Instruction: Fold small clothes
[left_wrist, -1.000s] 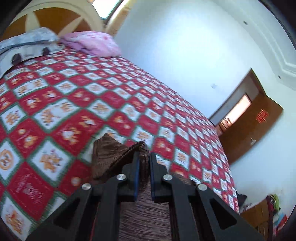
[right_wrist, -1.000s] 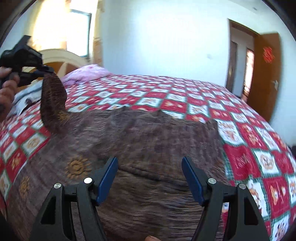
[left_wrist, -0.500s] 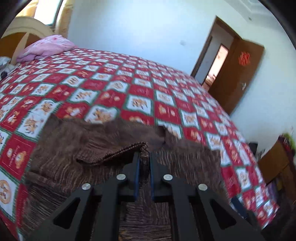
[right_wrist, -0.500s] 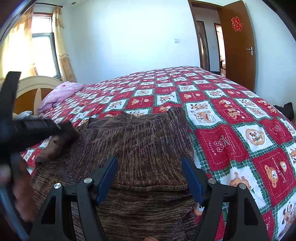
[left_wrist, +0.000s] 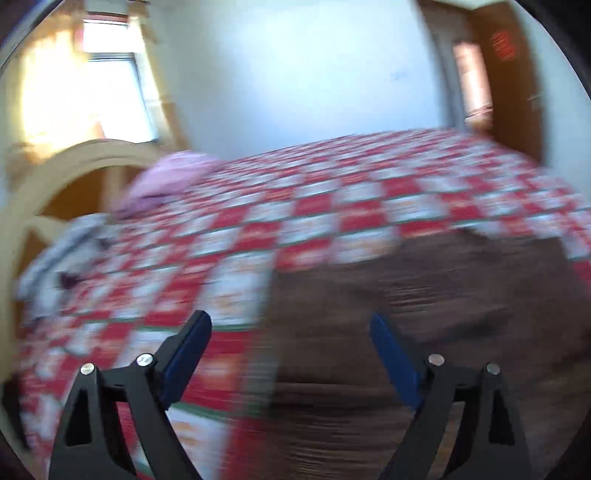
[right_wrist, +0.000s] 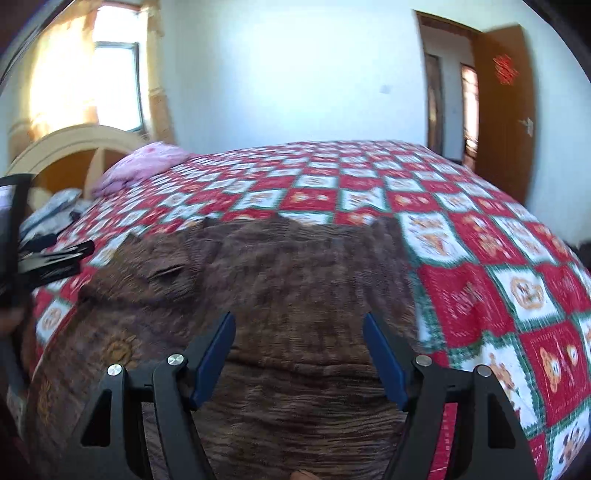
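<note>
— While the brown garment (right_wrist: 295, 295) is spread flat on the bed (right_wrist: 480, 258), how are the jaws set?
— The left gripper (left_wrist: 291, 354) is being opened, nothing pinched; the right gripper (right_wrist: 299, 350) is held spread above it.

My left gripper (left_wrist: 290, 332) is opening, nothing between its blue pads (left_wrist: 184, 354). Below them lies the brown garment (left_wrist: 424, 295) on the red checked bedspread (left_wrist: 314, 206), all blurred.
</note>
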